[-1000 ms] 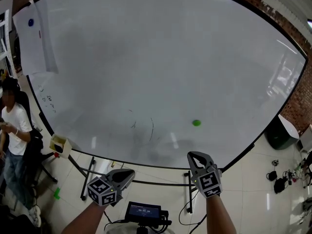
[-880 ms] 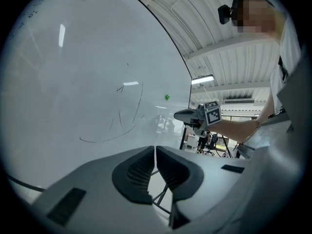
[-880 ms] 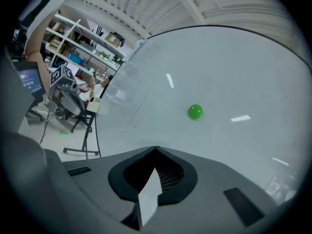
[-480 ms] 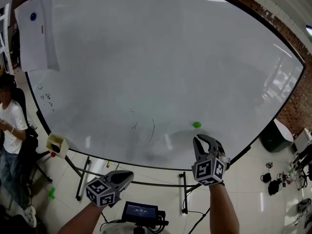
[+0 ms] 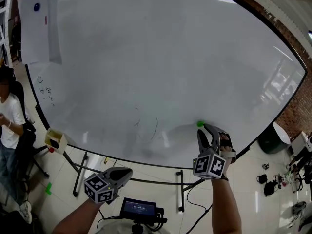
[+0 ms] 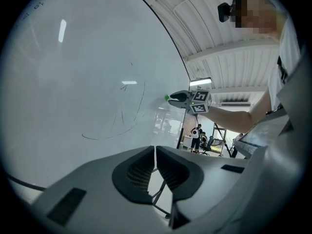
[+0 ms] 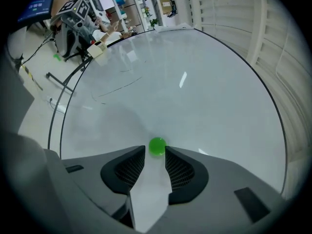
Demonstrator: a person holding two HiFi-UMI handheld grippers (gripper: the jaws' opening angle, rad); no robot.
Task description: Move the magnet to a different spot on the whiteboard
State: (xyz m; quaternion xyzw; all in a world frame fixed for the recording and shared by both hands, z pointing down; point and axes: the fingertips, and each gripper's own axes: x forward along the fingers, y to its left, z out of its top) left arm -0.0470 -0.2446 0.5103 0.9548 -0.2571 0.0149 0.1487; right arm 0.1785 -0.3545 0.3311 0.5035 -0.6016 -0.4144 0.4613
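Low on the whiteboard (image 5: 146, 57), right of the pen marks (image 5: 148, 126), the green magnet (image 7: 157, 146) sits on the surface right at the tips of the right gripper (image 7: 155, 152), in line with the gap. Jaws are opening with the magnet between the tips; it looks clear of both pads, though the margin is thin. Left gripper (image 6: 155, 152) is below the board, jaws together, nothing in them.

The magnet (image 7: 157, 146) is bright green against the white whiteboard (image 5: 146, 57), which has a black frame and thin dark pen strokes (image 5: 155, 126). A blue dot (image 5: 36, 7) marks white paper (image 5: 41, 33). The brick wall (image 5: 298, 108) is reddish-brown and the floor (image 5: 258, 179) is pale, glossy tile.
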